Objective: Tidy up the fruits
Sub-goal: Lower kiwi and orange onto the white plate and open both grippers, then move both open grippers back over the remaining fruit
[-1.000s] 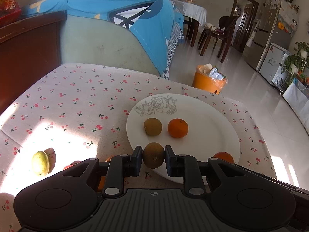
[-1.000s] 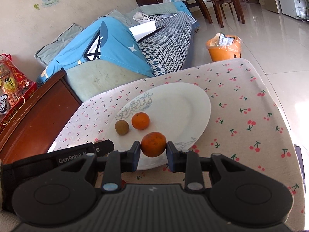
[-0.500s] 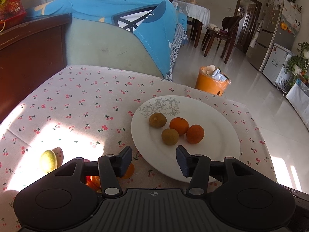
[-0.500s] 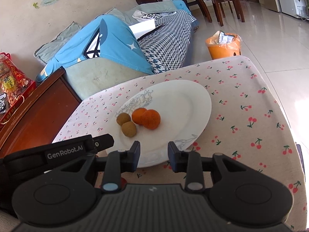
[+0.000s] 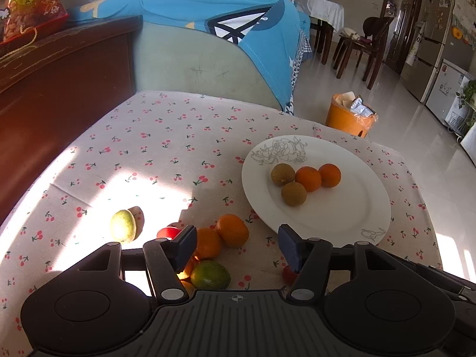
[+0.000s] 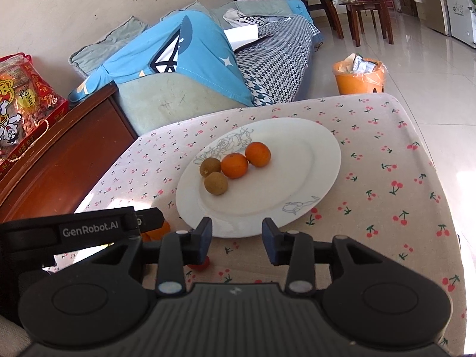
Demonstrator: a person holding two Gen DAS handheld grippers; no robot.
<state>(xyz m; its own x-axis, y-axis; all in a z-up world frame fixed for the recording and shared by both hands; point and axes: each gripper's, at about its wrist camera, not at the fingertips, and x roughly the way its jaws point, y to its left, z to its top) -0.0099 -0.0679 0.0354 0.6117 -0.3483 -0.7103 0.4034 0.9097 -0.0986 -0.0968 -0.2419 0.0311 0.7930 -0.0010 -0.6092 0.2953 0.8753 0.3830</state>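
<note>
Now both jaws are held wide apart (nothing gripped). Next, an orange [image 5: 232, 230] beside the plate [image 5: 351, 223] should be squeezed softly by the left gripper [image 5: 238, 245], then lifted slowly.

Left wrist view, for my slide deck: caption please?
Open left gripper above loose oranges; round white plate holds four fruits.

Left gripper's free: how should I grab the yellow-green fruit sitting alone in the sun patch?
Grip the yellow-green fruit across its narrower middle, coming from above. It stands apart from the orange pile, so the open left gripper has room on both sides.
</note>
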